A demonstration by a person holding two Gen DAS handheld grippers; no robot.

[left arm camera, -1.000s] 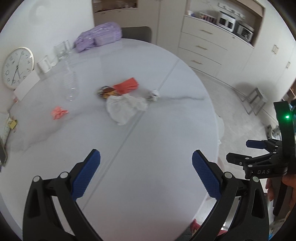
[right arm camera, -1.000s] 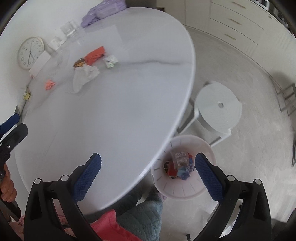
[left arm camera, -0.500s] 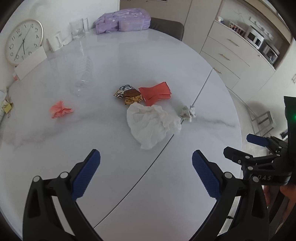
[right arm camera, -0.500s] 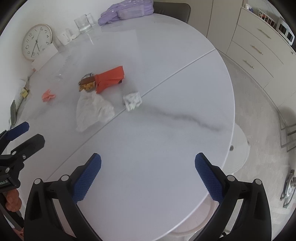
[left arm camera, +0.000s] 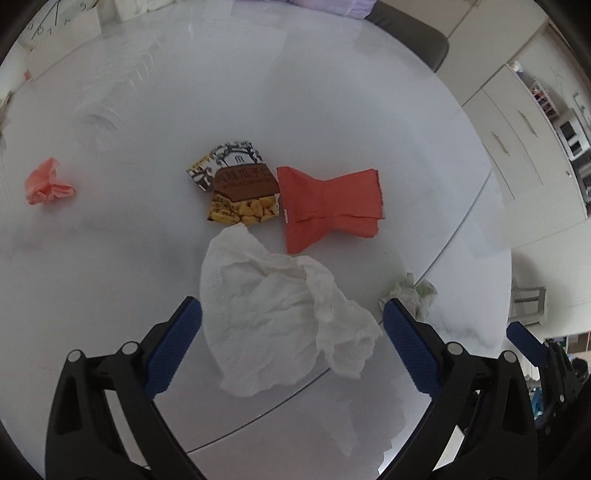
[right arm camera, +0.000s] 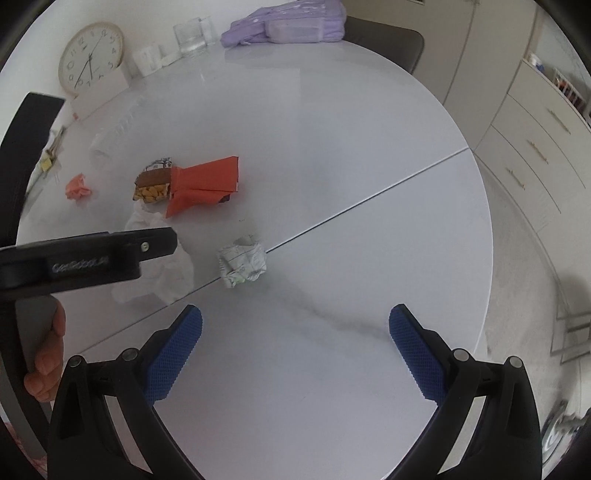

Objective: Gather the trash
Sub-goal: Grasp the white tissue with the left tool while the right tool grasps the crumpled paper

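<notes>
Trash lies on a white marble table (left arm camera: pixel 147 92). My left gripper (left arm camera: pixel 291 310) points steeply down over a crumpled white tissue (left arm camera: pixel 258 288). Its jaws are closing; the tissue lies between them, and the pads stand apart from it. Beyond the tissue lie a snack wrapper (left arm camera: pixel 240 192) and a folded red napkin (left arm camera: pixel 328 206). A pink paper wad (left arm camera: pixel 46 182) sits far left. A small crumpled paper ball (right arm camera: pixel 242 264) lies just ahead of my right gripper (right arm camera: pixel 295 314), which is open with nothing between its fingers.
A clear plastic bottle (right arm camera: pixel 114 129) lies on its side behind the trash. A wall clock (right arm camera: pixel 90 55), glasses (right arm camera: pixel 192 35) and a purple bag (right arm camera: pixel 288 20) line the table's far edge. A dark chair (right arm camera: pixel 384 37) and cream drawers (right arm camera: pixel 535 147) stand beyond.
Both grippers have swung in over the table toward the trash. The left one has dropped close over the white tissue. The waste bin and stool have left the right wrist view.
</notes>
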